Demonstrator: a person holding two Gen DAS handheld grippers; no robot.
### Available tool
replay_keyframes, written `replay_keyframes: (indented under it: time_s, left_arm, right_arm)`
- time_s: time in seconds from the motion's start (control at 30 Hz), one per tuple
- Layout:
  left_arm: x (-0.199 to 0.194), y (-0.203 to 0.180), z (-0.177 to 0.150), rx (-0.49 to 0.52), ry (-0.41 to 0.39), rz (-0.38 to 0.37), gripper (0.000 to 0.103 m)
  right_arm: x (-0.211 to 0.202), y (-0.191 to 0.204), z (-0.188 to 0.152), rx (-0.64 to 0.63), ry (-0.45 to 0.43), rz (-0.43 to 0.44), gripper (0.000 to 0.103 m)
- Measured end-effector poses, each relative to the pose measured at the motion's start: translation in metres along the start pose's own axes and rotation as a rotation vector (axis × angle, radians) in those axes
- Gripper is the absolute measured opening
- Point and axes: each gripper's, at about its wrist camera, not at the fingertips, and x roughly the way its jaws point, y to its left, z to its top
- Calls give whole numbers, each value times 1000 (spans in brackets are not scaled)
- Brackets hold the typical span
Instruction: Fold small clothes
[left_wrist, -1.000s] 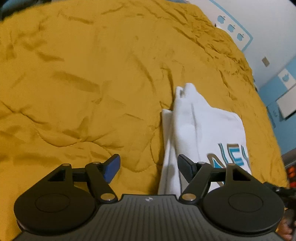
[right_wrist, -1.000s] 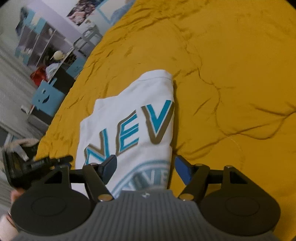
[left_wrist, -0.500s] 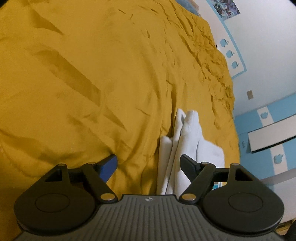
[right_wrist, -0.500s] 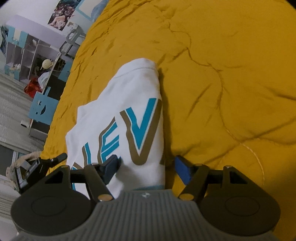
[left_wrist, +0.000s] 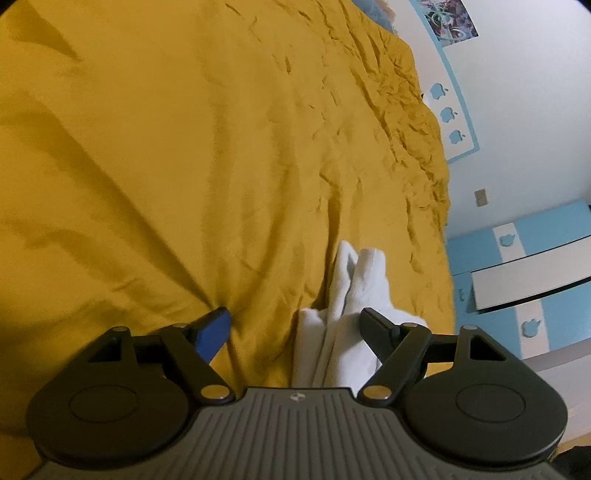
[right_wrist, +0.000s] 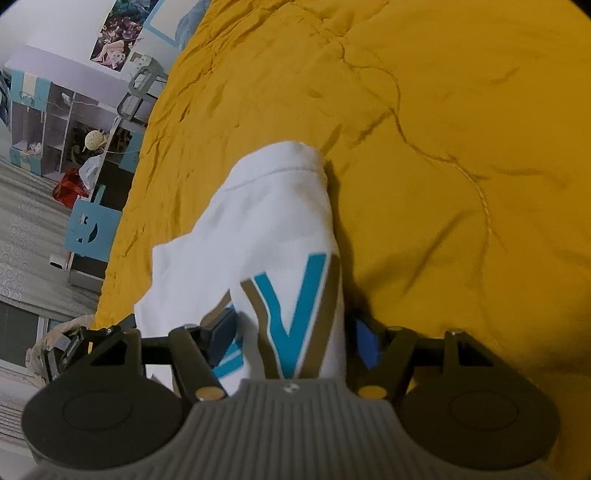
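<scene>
A white shirt (right_wrist: 269, 236) with teal and gold letters lies partly folded on the yellow bedspread (right_wrist: 443, 147). My right gripper (right_wrist: 291, 338) is open, low over the shirt, its jaws straddling the folded right edge and the letter V. In the left wrist view the shirt (left_wrist: 354, 306) shows as bunched white folds. My left gripper (left_wrist: 295, 325) is open, with its left finger pressed on the bedspread and the shirt's edge between the jaws.
The bedspread (left_wrist: 184, 147) fills most of both views. A white and blue wall (left_wrist: 517, 147) runs along the bed's far side. Shelves and a blue stool (right_wrist: 90, 229) stand on the floor beside the bed.
Both grippers have moved lower and closer to the shirt. The right gripper now straddles its folded edge. The left gripper has dropped onto the bedspread beside the white folds.
</scene>
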Motion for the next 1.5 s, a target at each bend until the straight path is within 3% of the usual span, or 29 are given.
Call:
replay_keyframes:
  time_s: [0.23,0.37,0.7,0.9,1.1,1.27,1.5]
  left_arm:
    - [15,-4,8,-2,16,-42,90]
    - [18,-12,7,-16,54,-159,90]
    - [44,-36,1,147,125,-31,94]
    - [73,-52,5,201,154,-13,93]
    - [65,-42,3,143,137,-7,43]
    - [45,-70,-11,216,79,18,28]
    - [-4,-116,-35,297,-47,14,24]
  right_arm:
    - [16,2,11,33,-11,22,56]
    - [16,-5,17,54,-13,41,54]
    - [13,-14,14,58,-25,57,47]
    - [11,-20,13,75,-26,69,44]
    - [11,-28,13,125,-48,79,31]
    - [-3,-4,9,38,-87,36,11]
    - [-54,54,-5,-172,-195,25,8]
